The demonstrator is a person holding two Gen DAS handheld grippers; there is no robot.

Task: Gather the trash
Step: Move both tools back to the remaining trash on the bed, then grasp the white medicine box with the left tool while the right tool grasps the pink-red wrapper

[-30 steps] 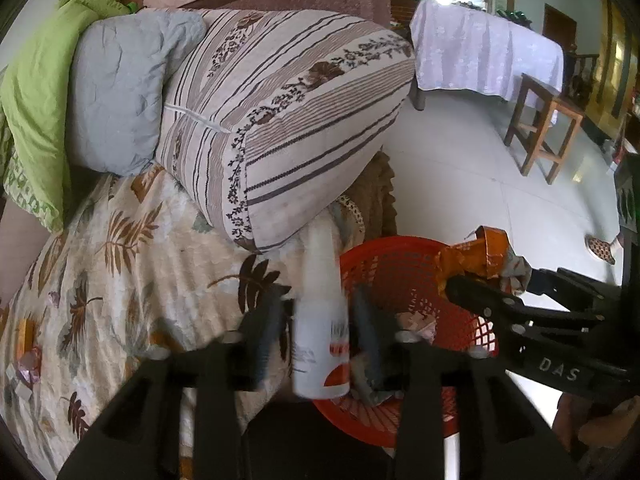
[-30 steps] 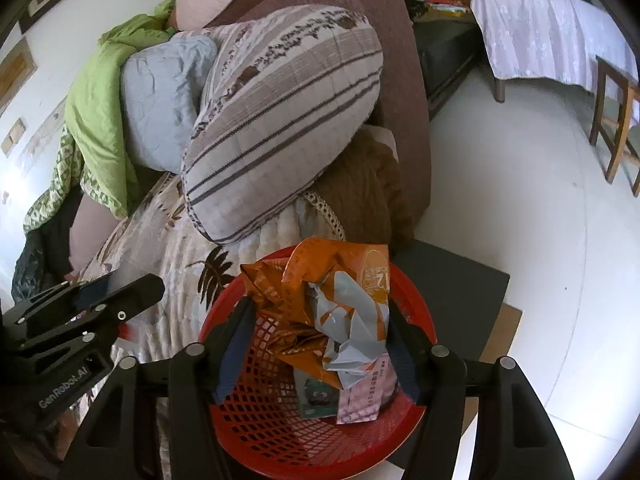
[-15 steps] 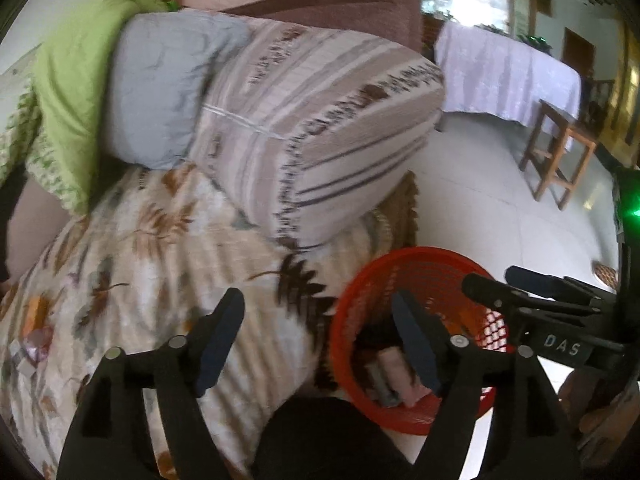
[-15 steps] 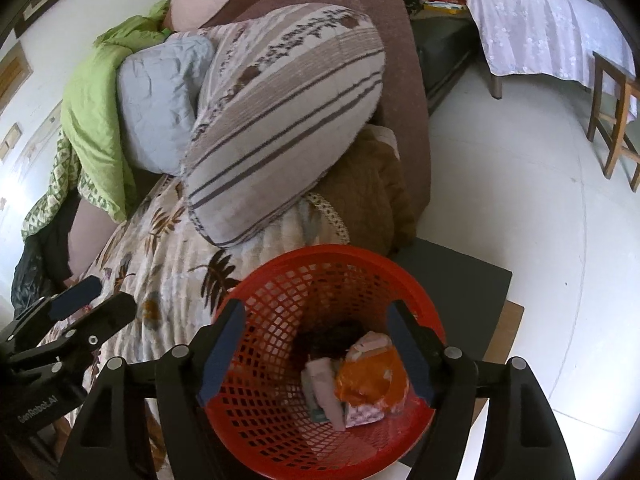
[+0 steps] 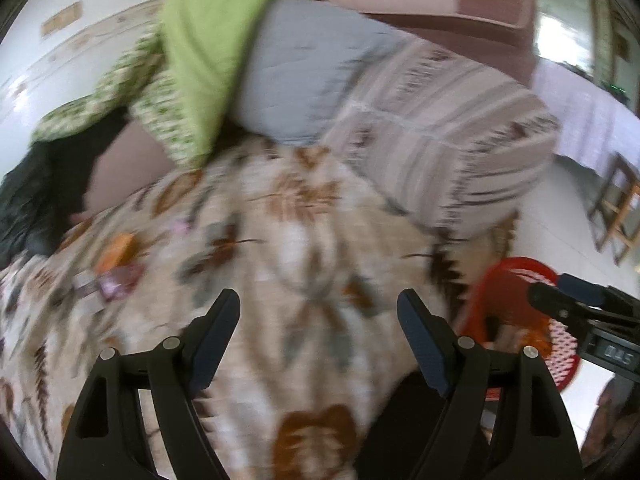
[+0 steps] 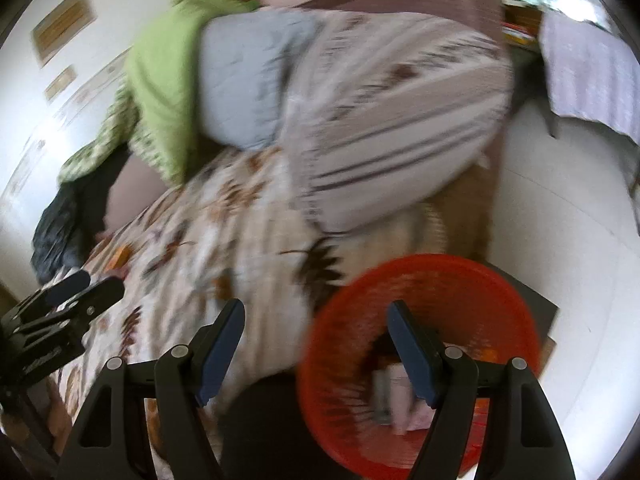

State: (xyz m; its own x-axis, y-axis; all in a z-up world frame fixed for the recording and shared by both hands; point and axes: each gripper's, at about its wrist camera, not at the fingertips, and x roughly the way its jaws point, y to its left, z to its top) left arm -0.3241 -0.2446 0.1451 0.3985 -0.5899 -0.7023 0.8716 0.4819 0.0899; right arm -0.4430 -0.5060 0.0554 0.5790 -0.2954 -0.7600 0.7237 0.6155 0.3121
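Left gripper point(image 5: 318, 312) opening, its jaws wide with nothing between them, above the leaf-print bedspread point(image 5: 288, 232). Right gripper point(image 6: 316, 320) likewise wide and empty, at the rim of the red basket point(image 6: 500, 280), which stands beside the bed and holds wrappers. Remaining trash point(image 5: 116, 268), an orange packet and small wrappers, lies on the bedspread toward the left gripper's side, well apart from the basket. Risk: both views are motion-blurred; a hurried reach may pinch the cloth with a wrapper, or the right gripper may knock the light basket over.
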